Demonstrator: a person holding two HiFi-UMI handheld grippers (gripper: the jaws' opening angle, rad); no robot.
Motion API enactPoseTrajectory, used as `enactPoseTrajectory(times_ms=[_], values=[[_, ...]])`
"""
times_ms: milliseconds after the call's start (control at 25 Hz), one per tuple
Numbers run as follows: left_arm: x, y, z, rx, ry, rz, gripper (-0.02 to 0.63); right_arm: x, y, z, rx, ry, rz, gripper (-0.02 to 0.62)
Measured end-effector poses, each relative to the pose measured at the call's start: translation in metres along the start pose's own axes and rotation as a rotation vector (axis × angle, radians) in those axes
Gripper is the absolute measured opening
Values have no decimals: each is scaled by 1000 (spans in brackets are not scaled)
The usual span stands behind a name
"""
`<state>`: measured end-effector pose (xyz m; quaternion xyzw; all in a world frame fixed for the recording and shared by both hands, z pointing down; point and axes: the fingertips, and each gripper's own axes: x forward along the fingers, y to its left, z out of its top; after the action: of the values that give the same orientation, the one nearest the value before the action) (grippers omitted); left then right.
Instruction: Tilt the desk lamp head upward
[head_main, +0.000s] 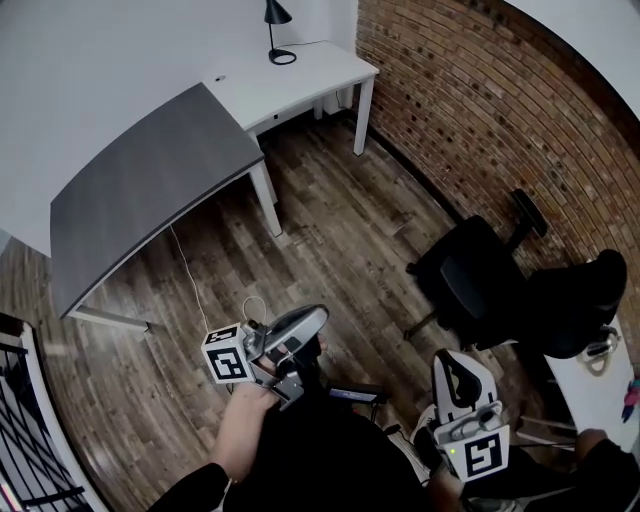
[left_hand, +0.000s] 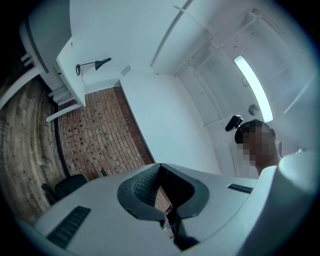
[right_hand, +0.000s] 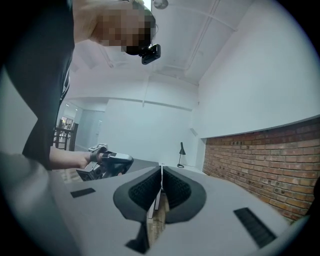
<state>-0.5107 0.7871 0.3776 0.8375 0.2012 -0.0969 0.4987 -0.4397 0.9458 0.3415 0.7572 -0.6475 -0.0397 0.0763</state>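
The biggest risk we see lies in the approach and the first touch. The desk lamp (head_main: 277, 30) looks slender on a small round base, so a push on its shade with nothing bracing the base would likely slide or tip it rather than swing the head. A thin white cable (head_main: 188, 268) trails over the wooden floor beside the grey counter (head_main: 150, 185), and could catch a foot on the way over. Both tools are empty: the left gripper (left_hand: 160, 170) has its fingers (left_hand: 142, 189) pressed together, and so does the right gripper (right_hand: 161, 172). They must spread before either can take the shade. The lamp stands at the back edge of the white counter (head_main: 320, 70), shade facing down, well apart from both pairs of fingers, with open floor between.
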Motion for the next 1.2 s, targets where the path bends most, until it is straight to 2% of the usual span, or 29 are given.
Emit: enactPoseTrajectory(times_ms=[200, 600, 960, 1200], values=[[13, 35, 49, -18, -46, -5, 12, 60, -19, -5, 58, 70, 14, 15], [-4, 95, 141, 19, -112, 76, 14, 161, -26, -2, 170, 84, 45, 15], [-1, 126, 178, -12, -67, 66, 17, 197, -44, -5, 422, 29, 19, 15], [-4, 135, 198, -25, -97, 36, 15, 222, -53, -10, 502, 3, 55, 15]])
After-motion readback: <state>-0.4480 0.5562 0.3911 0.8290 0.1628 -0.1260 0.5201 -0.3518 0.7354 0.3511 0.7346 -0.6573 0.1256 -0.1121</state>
